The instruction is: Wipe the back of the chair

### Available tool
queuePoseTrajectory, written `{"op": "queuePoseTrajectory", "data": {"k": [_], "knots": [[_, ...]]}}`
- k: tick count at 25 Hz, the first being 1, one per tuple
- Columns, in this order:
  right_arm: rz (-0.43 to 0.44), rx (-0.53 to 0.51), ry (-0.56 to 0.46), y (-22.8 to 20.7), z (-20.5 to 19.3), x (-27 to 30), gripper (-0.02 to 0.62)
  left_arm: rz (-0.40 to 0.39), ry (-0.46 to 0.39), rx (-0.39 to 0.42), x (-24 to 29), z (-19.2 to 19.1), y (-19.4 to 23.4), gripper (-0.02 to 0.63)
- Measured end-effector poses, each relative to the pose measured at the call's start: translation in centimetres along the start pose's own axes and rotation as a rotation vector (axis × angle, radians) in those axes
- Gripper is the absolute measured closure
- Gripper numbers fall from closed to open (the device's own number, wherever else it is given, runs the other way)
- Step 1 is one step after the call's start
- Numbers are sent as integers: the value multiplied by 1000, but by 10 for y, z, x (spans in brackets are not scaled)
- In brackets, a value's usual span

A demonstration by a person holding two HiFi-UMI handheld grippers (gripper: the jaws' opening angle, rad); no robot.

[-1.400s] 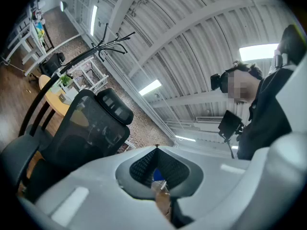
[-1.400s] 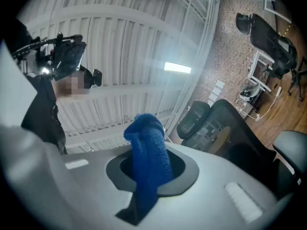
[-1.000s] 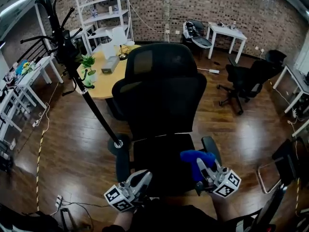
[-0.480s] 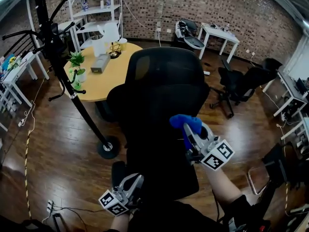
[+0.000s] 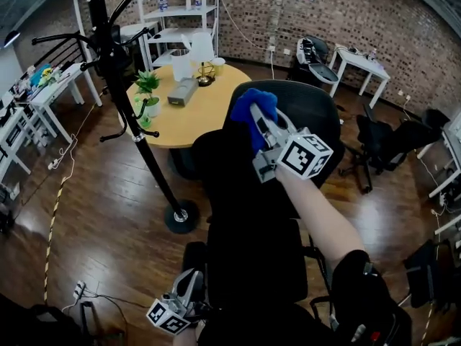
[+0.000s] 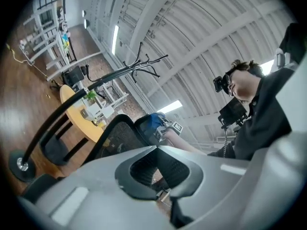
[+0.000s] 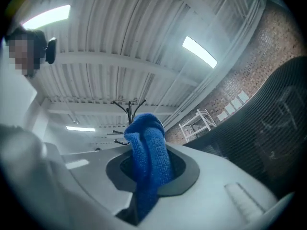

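A black mesh office chair (image 5: 252,186) stands just in front of me, its back (image 5: 310,121) facing away. My right gripper (image 5: 256,117) is raised to the top of the chair back and is shut on a blue cloth (image 5: 253,112). In the right gripper view the blue cloth (image 7: 148,162) hangs pinched between the jaws, with the mesh chair back (image 7: 273,128) at the right. My left gripper (image 5: 189,288) hangs low beside the seat, its jaws together with nothing between them. In the left gripper view, the chair back (image 6: 117,135) and the blue cloth (image 6: 152,122) appear above it.
A black coat stand (image 5: 140,121) rises at the left of the chair, its round base (image 5: 181,215) on the wooden floor. Behind the chair is a round wooden table (image 5: 180,110) with a plant and small items. Other chairs (image 5: 382,146) and white desks stand further off.
My right gripper has lifted the blue cloth from beside the seat up to the top of the chair back. The left gripper stays low near the seat.
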State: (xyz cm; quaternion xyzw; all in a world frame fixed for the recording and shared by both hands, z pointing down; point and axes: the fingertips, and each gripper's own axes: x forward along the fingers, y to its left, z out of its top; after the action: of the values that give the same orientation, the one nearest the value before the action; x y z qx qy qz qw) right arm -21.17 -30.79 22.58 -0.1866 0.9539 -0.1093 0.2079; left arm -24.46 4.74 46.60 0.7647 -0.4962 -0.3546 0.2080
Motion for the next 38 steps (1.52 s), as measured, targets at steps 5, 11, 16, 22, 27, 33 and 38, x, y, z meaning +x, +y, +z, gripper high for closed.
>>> {"op": "queuePoseTrajectory", "data": {"k": [5, 11, 16, 22, 27, 33, 38], "knots": [[-95, -32, 39, -28, -10, 36, 557, 51, -38, 31, -11, 14, 5, 617], [-304, -70, 40, -83, 7, 0, 557, 20, -9, 36, 4, 14, 5, 617], [-446, -63, -29, -136, 49, -85, 557, -68, 69, 10, 37, -11, -2, 617], [-495, -54, -93, -149, 81, -159, 557, -196, 168, -27, 84, -42, -23, 617], [-459, -27, -74, -150, 84, -168, 557, -228, 198, -47, 94, -54, -34, 617], [-265, -80, -60, -78, 56, -140, 557, -178, 171, -24, 77, -50, -30, 617], [-7, -123, 103, 6, -25, -81, 557, -111, 108, 20, 53, -26, -28, 617]]}}
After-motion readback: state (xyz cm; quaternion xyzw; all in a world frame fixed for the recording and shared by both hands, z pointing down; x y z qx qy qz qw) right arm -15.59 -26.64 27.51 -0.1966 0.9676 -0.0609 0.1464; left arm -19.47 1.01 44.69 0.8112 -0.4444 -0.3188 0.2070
